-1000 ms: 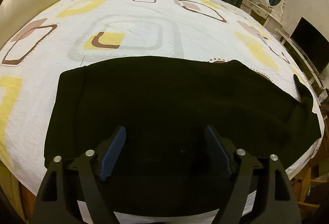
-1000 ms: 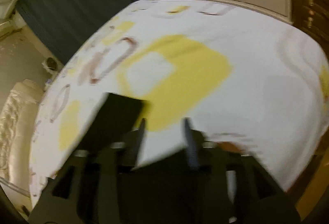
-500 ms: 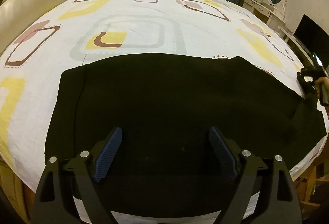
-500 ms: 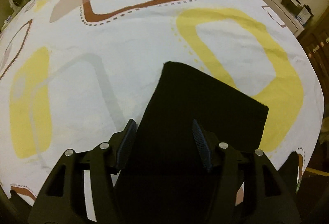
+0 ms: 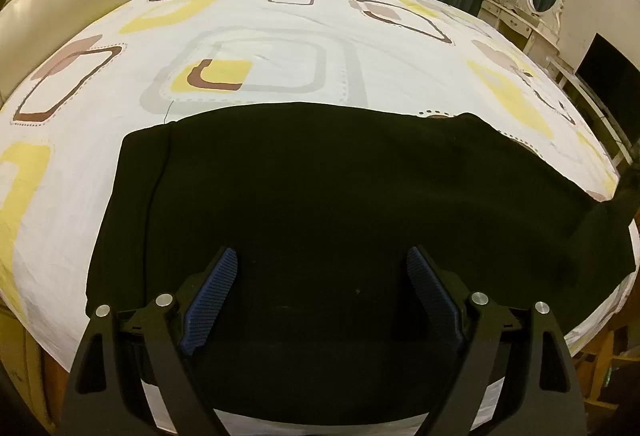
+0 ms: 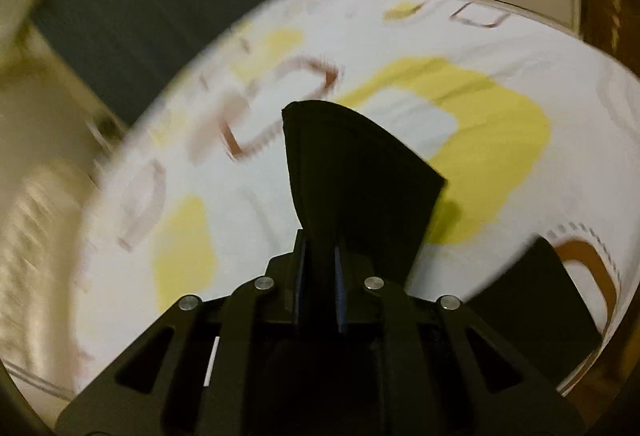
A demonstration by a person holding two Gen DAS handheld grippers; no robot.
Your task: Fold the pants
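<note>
One pair of black pants (image 5: pixel 320 203) lies flat across the near part of the bed (image 5: pixel 280 47), its long axis running left to right in the left wrist view: the waistband end sits at the left, and the leg end runs off to the far right near the bed's edge. At that right end the cloth rises off the sheet in a raised flap. The right wrist view shows why: the right gripper (image 6: pixel 320 276) has its jaws clenched on the leg hem, with black fabric pinched between the blue pads and fanning up and forward above the patterned sheet; a second dark piece of the pants shows low at the right of that view. This view is blurred, so the exact fold of the held cloth cannot be read. The left gripper (image 5: pixel 320 300) hovers over the near middle of the pants, jaws released and set wide, with nothing between the pads (image 5: pixel 212 296); whether its tips touch the cloth cannot be told. Judgement: the coming move turns on the long axis. The held leg end lies well apart from the waistband, so the right gripper would carry it leftward along that axis. The left gripper is nearer the waistband and is placed to steady it.
</note>
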